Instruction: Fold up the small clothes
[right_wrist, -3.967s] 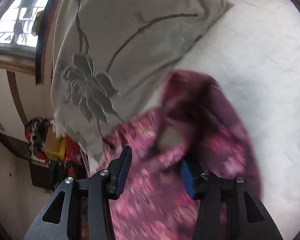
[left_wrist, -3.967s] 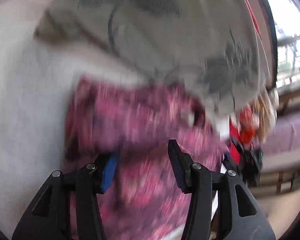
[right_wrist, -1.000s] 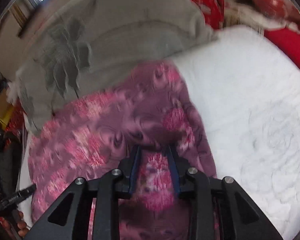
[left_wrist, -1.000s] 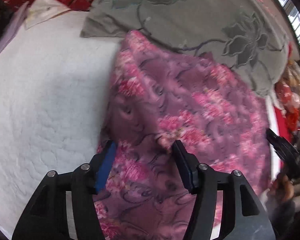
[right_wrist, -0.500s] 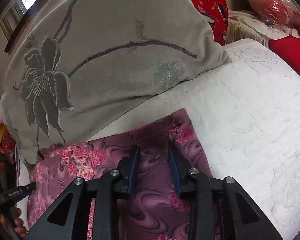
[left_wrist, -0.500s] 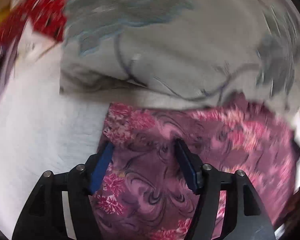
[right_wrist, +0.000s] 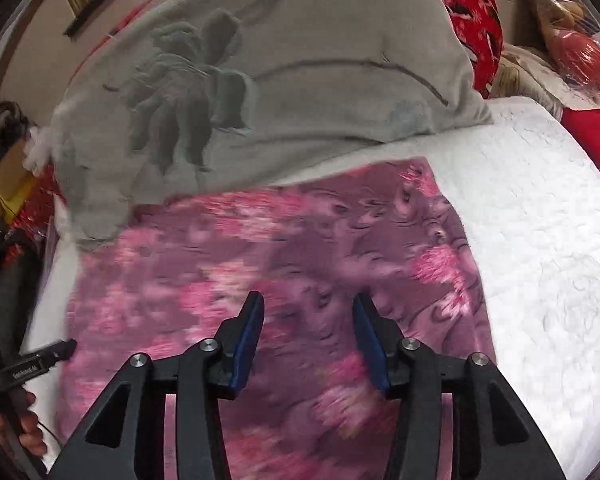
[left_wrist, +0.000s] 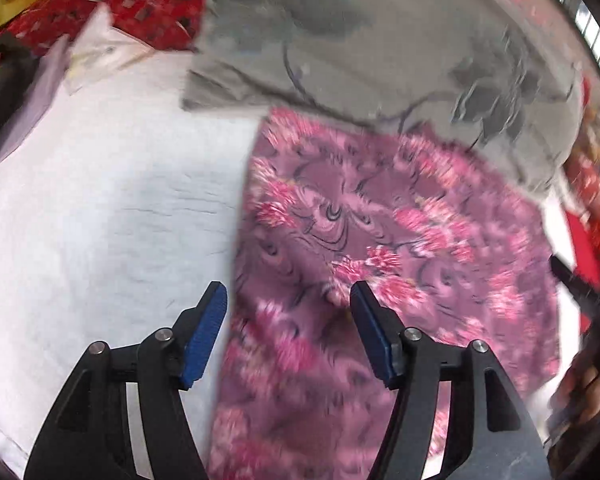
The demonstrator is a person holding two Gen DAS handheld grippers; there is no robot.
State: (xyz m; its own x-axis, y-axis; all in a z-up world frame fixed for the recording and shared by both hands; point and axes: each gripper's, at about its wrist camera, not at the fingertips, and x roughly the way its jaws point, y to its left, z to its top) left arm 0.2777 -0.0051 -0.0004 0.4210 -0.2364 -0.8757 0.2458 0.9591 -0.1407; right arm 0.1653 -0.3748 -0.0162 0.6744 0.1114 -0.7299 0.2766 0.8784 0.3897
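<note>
1. Left wrist view: red patterned cloth [left_wrist: 112, 4] at 11 o'clock and a pale folded item [left_wrist: 96, 52] below it. The right wrist view instead shows a wrapped bundle [right_wrist: 572, 40] at 1 o'clock.
2. The purple floral garment [left_wrist: 380, 248] lies flat on the white quilt [left_wrist: 100, 220], its far edge against the grey flowered pillow [right_wrist: 260, 80].
3. Left gripper [left_wrist: 288, 332]: jaws apart, nothing clamped, above the garment's left edge.
4. Right gripper [right_wrist: 308, 336]: jaws opening, above the garment; nothing pinched.
5. No containers visible.

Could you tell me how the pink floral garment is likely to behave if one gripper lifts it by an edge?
The garment looks thin and lies flat with soft wrinkles, so it would probably drape limply. On the textured white quilt it may drag rather than slide freely.
</note>
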